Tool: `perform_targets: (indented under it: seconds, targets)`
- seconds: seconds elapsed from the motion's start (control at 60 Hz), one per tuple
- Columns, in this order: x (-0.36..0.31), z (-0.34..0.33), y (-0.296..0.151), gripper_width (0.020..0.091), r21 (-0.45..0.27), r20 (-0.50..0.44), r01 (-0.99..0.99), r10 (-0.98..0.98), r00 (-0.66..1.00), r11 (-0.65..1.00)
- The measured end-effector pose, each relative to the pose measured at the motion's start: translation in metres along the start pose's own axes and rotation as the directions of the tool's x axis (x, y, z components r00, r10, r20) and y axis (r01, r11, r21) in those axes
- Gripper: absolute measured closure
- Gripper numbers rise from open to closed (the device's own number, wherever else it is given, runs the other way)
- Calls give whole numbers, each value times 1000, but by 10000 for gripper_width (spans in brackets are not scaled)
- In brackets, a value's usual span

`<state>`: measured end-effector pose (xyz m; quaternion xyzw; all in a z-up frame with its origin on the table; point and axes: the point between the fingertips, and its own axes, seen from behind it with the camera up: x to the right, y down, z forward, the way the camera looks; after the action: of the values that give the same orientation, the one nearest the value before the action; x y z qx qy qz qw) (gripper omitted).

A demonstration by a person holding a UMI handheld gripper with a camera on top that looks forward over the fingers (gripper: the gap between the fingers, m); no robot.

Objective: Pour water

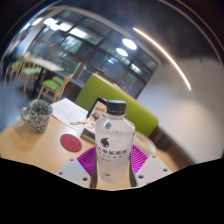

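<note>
1. Tool (114,172) first: its two fingers, each with a magenta pad (86,160), stand at either side of the water bottle (114,148), and the pads appear to press on the bottle's lower body, so the tool looks clamped on it.
2. Beneath the bottle lies the pale bench (30,142); whether the bottle's base rests on it or is lifted clear cannot be told.
3. Behind the bottle stands a green seat back (120,95), with a dim room and ceiling lights beyond.
4. Upright between the fingers, the water bottle is clear, with a white printed label, and its dark cap (116,106) is on.
5. Well to the bottle's left stands the mug (37,115), dark-patterned and upright on the bench, the likely vessel for the water.
6. Just left of the bottle's base lies a round red coaster (71,143).
7. Judged from this, the grasp is done; no pouring has begun, since the bottle is untilted, capped and apart from the mug. Carrying it over, uncapping and tipping remain.
</note>
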<state>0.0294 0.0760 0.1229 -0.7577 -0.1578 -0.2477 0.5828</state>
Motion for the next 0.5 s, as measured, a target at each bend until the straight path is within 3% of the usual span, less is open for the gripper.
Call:
perform_targets:
  seconds: [0.083, 0.25, 0.4, 0.5]
  targets:
    - [-16, 20, -43, 660, 44, -37, 297, -296, 955, 954]
    - [-55, 58, -95, 660, 0, -178, 795, -782, 597, 607]
    - [-71, 58, -133, 657, -85, -292, 977, -943, 162, 195]
    - [-75, 61, -144, 659, -140, -320, 989, -947, -12, 35]
